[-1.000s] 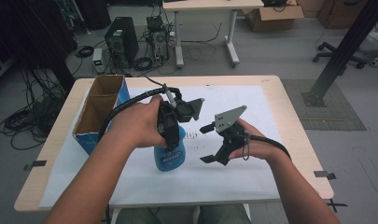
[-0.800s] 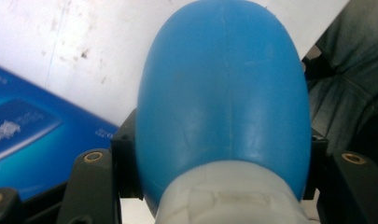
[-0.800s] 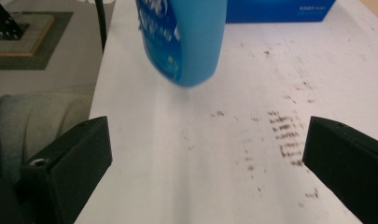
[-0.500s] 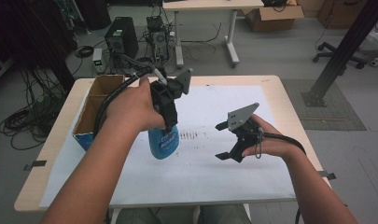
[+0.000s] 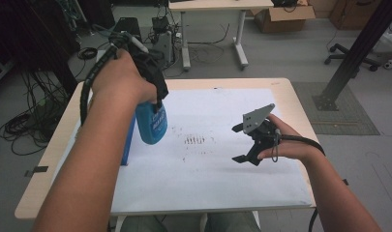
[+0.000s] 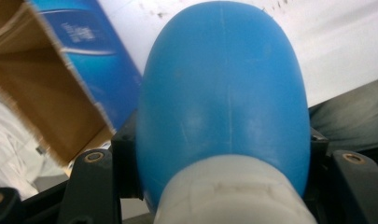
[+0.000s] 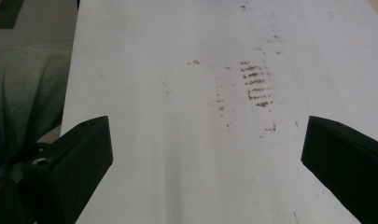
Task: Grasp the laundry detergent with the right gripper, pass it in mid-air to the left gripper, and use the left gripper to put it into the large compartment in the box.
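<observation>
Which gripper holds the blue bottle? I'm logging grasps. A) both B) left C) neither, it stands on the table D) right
B: the left gripper is shut on the bottle, lifted off the white sheet, while the right gripper hangs open and empty.

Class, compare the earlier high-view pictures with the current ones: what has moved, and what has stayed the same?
The left gripper, still shut on the blue bottle, has lifted it off the white sheet toward the cardboard box. The right gripper drifted right, jaws still open and empty. Box and sheet stayed put.
</observation>
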The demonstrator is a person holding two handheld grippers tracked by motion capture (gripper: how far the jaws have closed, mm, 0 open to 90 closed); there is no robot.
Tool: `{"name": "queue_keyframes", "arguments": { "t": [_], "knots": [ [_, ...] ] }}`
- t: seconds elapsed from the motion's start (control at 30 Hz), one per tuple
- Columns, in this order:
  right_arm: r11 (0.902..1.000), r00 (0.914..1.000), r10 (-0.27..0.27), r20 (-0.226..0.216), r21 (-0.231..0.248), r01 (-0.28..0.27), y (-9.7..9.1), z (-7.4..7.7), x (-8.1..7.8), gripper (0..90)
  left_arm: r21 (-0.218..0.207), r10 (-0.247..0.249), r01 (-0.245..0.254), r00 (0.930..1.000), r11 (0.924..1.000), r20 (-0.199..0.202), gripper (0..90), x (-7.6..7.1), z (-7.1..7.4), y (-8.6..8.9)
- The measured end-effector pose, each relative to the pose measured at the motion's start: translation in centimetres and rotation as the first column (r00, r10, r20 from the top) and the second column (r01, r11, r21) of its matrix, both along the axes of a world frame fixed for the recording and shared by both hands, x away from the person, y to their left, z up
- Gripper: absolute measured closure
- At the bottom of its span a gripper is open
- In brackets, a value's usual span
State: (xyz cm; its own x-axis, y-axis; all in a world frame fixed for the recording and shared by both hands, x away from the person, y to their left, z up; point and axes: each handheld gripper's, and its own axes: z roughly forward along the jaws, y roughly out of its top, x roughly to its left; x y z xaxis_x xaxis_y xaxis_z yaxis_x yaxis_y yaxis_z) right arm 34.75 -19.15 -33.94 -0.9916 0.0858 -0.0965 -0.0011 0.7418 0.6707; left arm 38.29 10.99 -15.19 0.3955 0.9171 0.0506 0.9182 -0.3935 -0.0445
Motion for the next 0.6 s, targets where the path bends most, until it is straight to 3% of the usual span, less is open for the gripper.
{"name": "queue_keyframes", "arguments": {
  "t": [0.3, 0.6],
  "knots": [
    [0.9968, 0.9998, -0.013, -0.011, -0.079, 0.012, -0.3, 0.1, 0.6, 2.5, -0.039, 0.124, -0.123, 0.9918, 0.9916, 0.030, 38.5, 0.6, 3.9, 3.4],
    [0.9872, 0.9995, -0.027, -0.016, -0.157, 0.024, -0.7, 1.3, 1.0, 3.0, -0.042, 0.225, -0.224, 0.9736, 0.9738, 0.038, 38.5, 1.3, 5.1, 7.1]
  ]
}}
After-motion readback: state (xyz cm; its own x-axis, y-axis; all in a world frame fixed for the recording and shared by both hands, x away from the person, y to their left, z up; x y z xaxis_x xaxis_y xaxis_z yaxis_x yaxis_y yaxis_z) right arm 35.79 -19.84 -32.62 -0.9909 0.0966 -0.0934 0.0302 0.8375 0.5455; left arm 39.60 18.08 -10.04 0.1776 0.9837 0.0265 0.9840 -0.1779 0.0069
